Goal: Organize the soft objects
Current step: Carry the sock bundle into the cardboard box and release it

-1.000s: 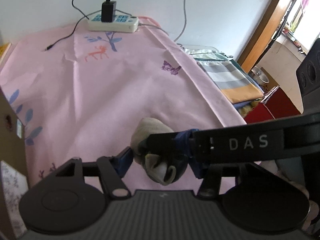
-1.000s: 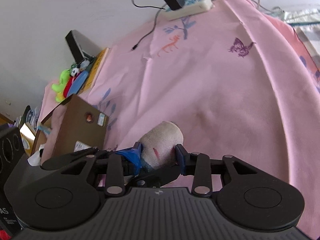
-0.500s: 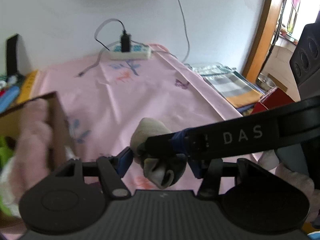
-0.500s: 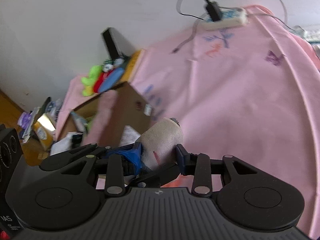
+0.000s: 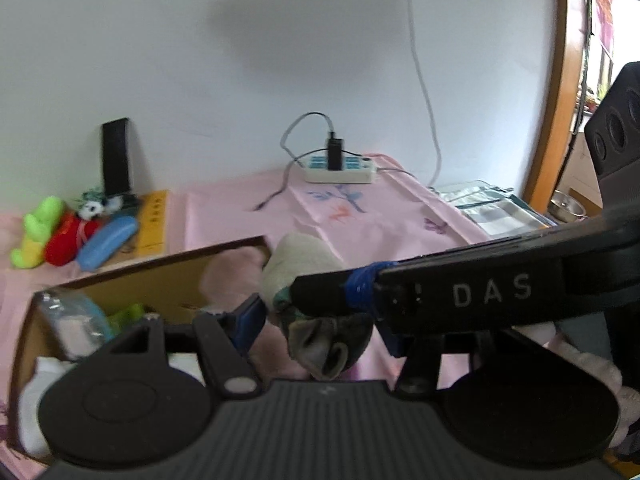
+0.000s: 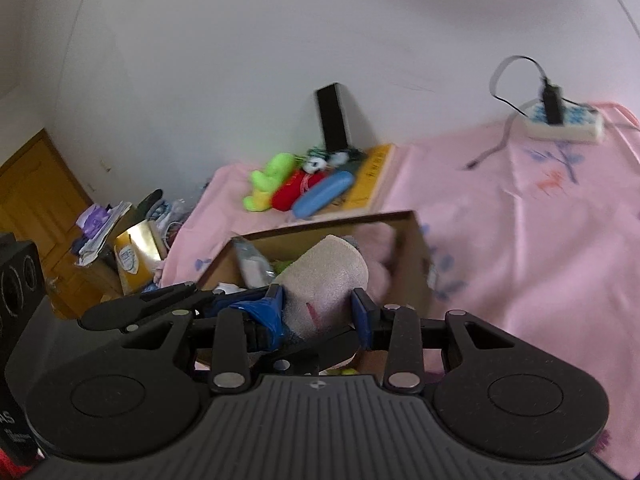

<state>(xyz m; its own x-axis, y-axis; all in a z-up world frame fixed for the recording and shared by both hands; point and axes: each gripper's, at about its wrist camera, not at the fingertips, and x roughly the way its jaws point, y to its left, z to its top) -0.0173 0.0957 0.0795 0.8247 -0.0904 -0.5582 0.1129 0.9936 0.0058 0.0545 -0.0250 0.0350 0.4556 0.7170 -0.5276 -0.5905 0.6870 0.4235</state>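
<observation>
Beige sock roll (image 6: 328, 276), grey-green at one end (image 5: 324, 344), was held up over open box (image 6: 416, 256) w/ pink plush (image 5: 236, 276) & other soft bits inside, on pink sheet.

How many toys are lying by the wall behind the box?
3: a green plush on the left, a red plush beside it, and a small black-and-white one just behind. More soft things sit in the cardboard box, partly hidden.
</observation>
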